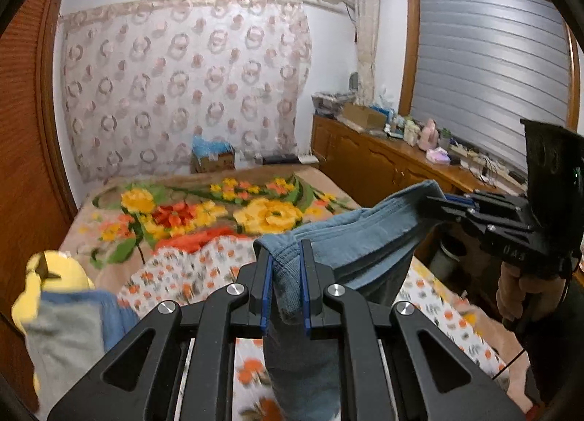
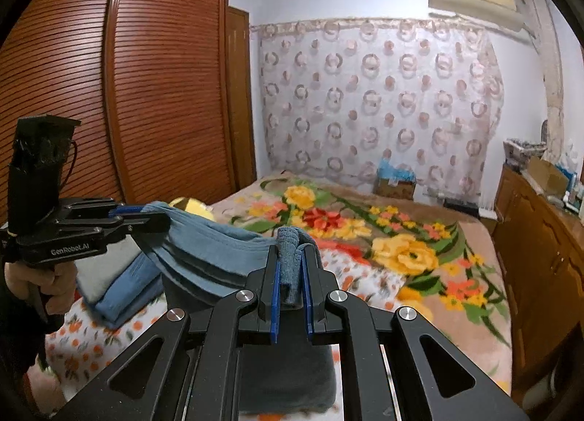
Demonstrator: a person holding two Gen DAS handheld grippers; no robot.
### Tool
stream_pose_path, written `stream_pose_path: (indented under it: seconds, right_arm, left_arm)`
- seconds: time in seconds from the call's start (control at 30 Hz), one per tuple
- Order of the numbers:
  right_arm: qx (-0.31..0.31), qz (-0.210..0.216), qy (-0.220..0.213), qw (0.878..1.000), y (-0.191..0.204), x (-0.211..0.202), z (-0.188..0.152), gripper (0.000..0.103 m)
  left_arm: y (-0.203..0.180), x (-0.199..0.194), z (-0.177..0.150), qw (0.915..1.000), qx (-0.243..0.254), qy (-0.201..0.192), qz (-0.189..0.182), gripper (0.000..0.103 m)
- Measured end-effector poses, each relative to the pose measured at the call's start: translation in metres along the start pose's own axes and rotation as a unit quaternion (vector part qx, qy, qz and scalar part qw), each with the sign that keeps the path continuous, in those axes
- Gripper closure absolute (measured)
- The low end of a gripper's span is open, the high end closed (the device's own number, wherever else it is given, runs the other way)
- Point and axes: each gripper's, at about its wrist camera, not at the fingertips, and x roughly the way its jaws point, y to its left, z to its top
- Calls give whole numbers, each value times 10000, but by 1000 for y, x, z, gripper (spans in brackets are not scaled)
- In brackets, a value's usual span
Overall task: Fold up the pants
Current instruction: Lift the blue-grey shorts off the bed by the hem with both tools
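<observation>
Blue-grey pants (image 1: 350, 235) hang stretched in the air between both grippers, above the bed. My left gripper (image 1: 285, 257) is shut on one end of the waistband; the cloth drops down between its blue pads. In the left wrist view the right gripper (image 1: 438, 200) comes in from the right and pinches the other end. From the right wrist view, my right gripper (image 2: 291, 257) is shut on a bunched fold of the pants (image 2: 219, 253), and the left gripper (image 2: 146, 215) holds the far end at the left, gripped by a hand (image 2: 40, 275).
Under the pants lies a bed with a floral blanket (image 2: 401, 249) and an orange-dotted sheet (image 1: 182, 271). Folded blue and grey clothes (image 2: 116, 286) and a yellow soft toy (image 1: 54, 275) sit at the bed's left. A wooden wardrobe (image 2: 146, 92) stands left, a cluttered sideboard (image 1: 383, 151) right.
</observation>
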Motion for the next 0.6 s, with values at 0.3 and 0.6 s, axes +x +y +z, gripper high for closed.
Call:
stream_pose_path:
  seconds: [0.3, 0.6]
  right_arm:
    - [-108, 65, -332, 9994, 23, -13, 2, 93]
    - [98, 183, 384, 9990, 52, -31, -83, 93]
  left_arm:
    - [1, -32, -12, 9998, 21, -140, 117, 89]
    - [-16, -48, -95, 9990, -29, 451, 69, 89]
